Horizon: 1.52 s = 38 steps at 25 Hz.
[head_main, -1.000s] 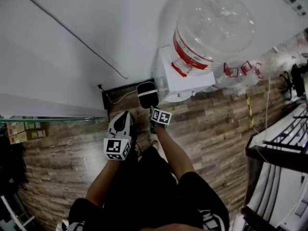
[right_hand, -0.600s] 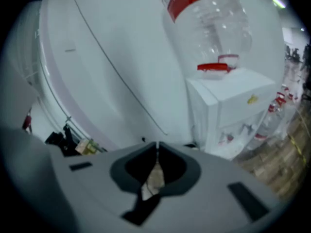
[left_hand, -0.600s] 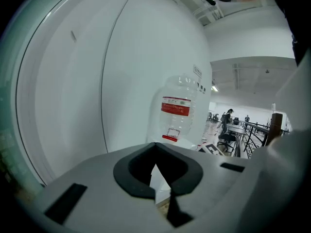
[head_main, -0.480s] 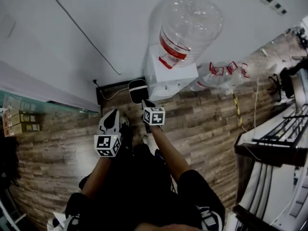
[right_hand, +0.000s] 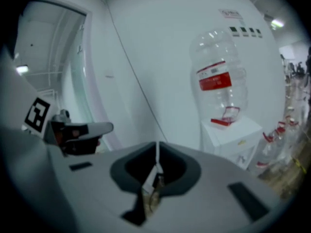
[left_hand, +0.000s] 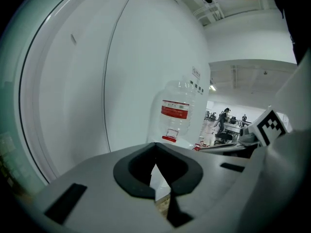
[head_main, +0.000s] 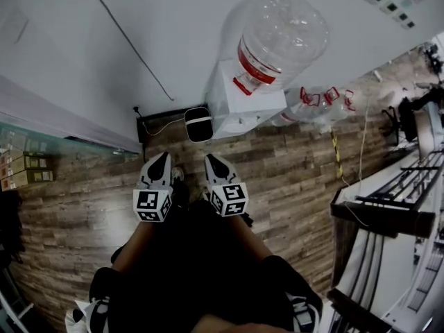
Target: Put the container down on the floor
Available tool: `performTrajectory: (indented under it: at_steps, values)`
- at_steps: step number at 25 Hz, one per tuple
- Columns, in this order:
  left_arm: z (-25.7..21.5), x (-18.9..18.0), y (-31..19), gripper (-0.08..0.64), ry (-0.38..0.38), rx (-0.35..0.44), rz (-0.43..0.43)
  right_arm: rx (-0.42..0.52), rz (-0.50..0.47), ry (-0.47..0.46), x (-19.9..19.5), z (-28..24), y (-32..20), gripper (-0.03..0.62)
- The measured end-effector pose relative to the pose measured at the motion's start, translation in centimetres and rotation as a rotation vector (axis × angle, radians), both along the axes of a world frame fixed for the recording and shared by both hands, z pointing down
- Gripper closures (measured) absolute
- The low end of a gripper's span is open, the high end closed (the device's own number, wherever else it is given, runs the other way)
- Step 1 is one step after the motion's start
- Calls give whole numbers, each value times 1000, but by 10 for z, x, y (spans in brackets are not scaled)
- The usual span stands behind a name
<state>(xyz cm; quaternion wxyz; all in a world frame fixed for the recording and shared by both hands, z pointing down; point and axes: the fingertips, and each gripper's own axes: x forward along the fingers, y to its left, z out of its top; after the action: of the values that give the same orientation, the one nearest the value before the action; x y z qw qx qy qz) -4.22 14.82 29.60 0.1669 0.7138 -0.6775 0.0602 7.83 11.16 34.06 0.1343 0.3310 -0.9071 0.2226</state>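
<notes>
Fingers [left_hand: 97, 193] of left gripper [head_main: 160, 159] and right gripper [head_main: 211, 161]: pressed together, empty. Small dark white-banded container [head_main: 199, 124]: on wood-plank floor [head_main: 291, 165], upper centre. I judge: withdraw high, without nudging it.

container [head_main: 199, 125] on floor [head_main: 291, 165] against wall [head_main: 173, 19] | dispenser [head_main: 236, 109] just right of it | bottle [head_main: 277, 37] atop dispenser

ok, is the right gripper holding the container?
No, the container sits on the floor beside the water dispenser, clear of the right gripper, whose fingers are together with nothing between them.
</notes>
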Motion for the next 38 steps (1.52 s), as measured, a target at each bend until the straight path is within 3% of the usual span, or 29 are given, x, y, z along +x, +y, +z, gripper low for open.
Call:
performTrajectory:
  at_steps: [5,11,16,38]
  values:
    - [-10,-8,-4,529,2,20,11,15,23,-11,4,-25,13,549]
    - [-10,-10,-22,529,-7,33,35,-6,49,-15,3,-22,2,551]
    - [-9,-8,-32,529,-15,30,57,31,36,0,-3,-24,-1,558]
    - [-13,-17,-42,529,-38,39,47,54,38,-22,-11,-27,-12,558]
